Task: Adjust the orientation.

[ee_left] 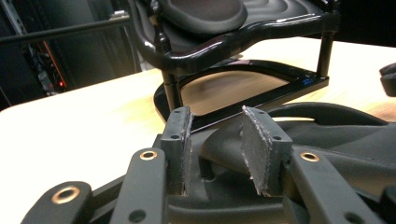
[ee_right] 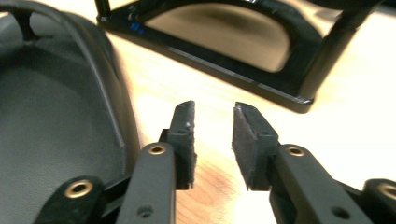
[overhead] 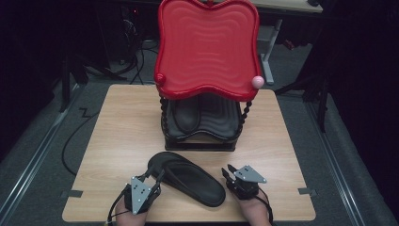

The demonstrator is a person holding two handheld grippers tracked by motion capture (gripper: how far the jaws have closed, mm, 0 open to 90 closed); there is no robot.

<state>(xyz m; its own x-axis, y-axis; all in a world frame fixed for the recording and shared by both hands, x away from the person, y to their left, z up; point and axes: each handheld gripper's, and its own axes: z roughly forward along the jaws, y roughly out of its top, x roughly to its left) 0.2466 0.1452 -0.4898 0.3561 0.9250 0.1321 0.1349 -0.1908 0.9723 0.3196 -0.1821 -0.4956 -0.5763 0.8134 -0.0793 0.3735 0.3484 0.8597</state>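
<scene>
A black flip-flop [overhead: 188,176] lies near the tabletop's front edge, before the two-tier shoe rack [overhead: 202,117]. The left gripper [ee_left: 217,140] straddles its thong strap [ee_left: 224,149], jaws partly open; the right gripper [ee_right: 212,135] hangs half open and empty beside it. This looks like the pick-up step: next, pinch the strap and lift toward the rack.

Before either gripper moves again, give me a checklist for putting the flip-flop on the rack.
1. Left gripper lined up on the flip-flop: ok; its strap lies between the jaws.
2. Left grip closed on the strap: not ok; the pads stand apart from it.
3. Right gripper free: ok; jaws open over bare table, beside the flip-flop's edge.
4. Rack standing square on the table: ok.
5. Room on the lower black shelf: ok; the other flip-flop fills its left half, the right half looks bare.
6. Red top tray clear of the path: cannot tell; it overhangs the shelf.
</scene>
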